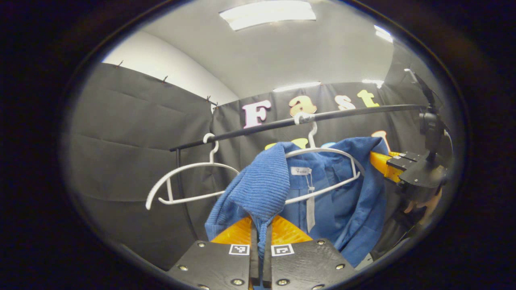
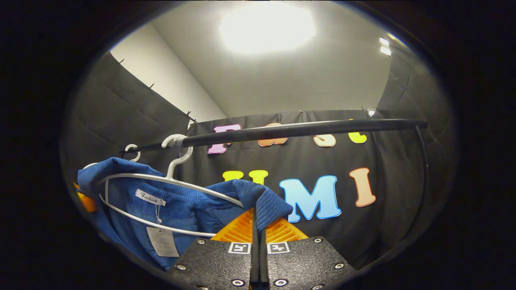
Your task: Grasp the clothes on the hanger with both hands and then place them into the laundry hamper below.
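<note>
A blue ribbed garment [image 1: 262,185] hangs on a white hanger [image 1: 322,155] hooked over a black rail [image 1: 282,123]. My left gripper [image 1: 260,235] is shut on the garment's left shoulder, with cloth pinched between the fingers. In the left gripper view the right gripper [image 1: 383,163] grips the garment's other shoulder at the right. In the right gripper view my right gripper [image 2: 258,227] is shut on the blue garment [image 2: 266,201] at its shoulder, next to the white hanger [image 2: 161,179] under the rail [image 2: 302,129]. A paper tag [image 2: 161,241] dangles from the collar.
A second, bare white hanger [image 1: 185,181] hangs on the rail to the left of the garment. A black upright post [image 1: 179,177] carries the rail's left end, and another post [image 2: 421,161] its right end. A person's hand [image 1: 425,205] holds the right gripper.
</note>
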Demonstrator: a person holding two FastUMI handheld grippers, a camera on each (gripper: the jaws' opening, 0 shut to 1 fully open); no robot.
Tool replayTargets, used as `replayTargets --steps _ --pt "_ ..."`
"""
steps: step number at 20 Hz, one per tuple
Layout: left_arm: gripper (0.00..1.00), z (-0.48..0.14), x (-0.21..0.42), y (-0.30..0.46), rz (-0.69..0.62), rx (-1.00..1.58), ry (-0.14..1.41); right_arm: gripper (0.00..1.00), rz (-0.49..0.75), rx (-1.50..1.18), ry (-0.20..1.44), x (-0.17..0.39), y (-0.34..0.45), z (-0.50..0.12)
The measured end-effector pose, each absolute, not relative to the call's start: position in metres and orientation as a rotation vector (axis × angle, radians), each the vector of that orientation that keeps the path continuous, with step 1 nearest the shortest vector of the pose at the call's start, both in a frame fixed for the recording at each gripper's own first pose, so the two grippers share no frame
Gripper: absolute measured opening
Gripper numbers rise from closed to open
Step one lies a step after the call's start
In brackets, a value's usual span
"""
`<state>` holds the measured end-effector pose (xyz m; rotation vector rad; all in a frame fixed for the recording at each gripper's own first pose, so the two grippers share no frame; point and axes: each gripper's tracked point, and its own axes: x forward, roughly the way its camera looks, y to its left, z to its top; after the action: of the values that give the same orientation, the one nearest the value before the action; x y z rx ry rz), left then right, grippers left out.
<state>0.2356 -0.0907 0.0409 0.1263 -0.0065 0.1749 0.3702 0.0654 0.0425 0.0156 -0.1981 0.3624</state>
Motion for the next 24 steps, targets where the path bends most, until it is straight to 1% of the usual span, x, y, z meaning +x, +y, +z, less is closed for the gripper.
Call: replayTargets --steps 3,4,5,6,11,14,18,20,21,22,23,24 --pt "0.09 0.069 0.224 -0.068 0.192 0.156 -0.032 0.00 0.341 -0.009 -0.230 0.378 0.060 0.052" --pt "0.04 0.074 0.224 -0.063 0.200 0.160 -0.039 0.00 0.336 -0.019 -0.243 0.381 0.059 0.055" --pt "0.04 0.076 0.225 -0.057 0.209 0.160 -0.040 0.00 0.332 -0.034 -0.255 0.385 0.059 0.057" --pt "0.09 0.077 0.226 -0.052 0.218 0.160 -0.038 0.00 0.328 -0.046 -0.267 0.389 0.057 0.059" --pt "0.09 0.092 0.237 -0.022 0.248 0.197 -0.048 0.00 0.306 -0.080 -0.299 0.408 0.047 0.061" --pt "0.09 0.097 0.242 -0.010 0.245 0.227 -0.045 0.00 0.301 -0.090 -0.298 0.420 0.048 0.056" --pt "0.09 0.101 0.259 0.012 0.228 0.253 -0.044 0.01 0.289 -0.059 -0.250 0.444 0.045 0.037" --pt "0.00 0.099 0.269 0.019 0.210 0.243 -0.040 0.01 0.279 -0.026 -0.213 0.456 0.041 0.024" --pt "0.05 0.098 0.275 0.021 0.200 0.245 -0.036 0.00 0.280 -0.011 -0.194 0.461 0.041 0.018" --pt "0.00 0.096 0.280 0.023 0.190 0.246 -0.034 0.01 0.287 0.001 -0.173 0.465 0.043 0.011" --pt "0.05 0.096 0.285 0.023 0.180 0.241 -0.036 0.01 0.295 0.013 -0.152 0.468 0.045 0.004" --pt "0.00 0.095 0.288 0.025 0.170 0.234 -0.035 0.01 0.306 0.024 -0.130 0.471 0.047 -0.002"
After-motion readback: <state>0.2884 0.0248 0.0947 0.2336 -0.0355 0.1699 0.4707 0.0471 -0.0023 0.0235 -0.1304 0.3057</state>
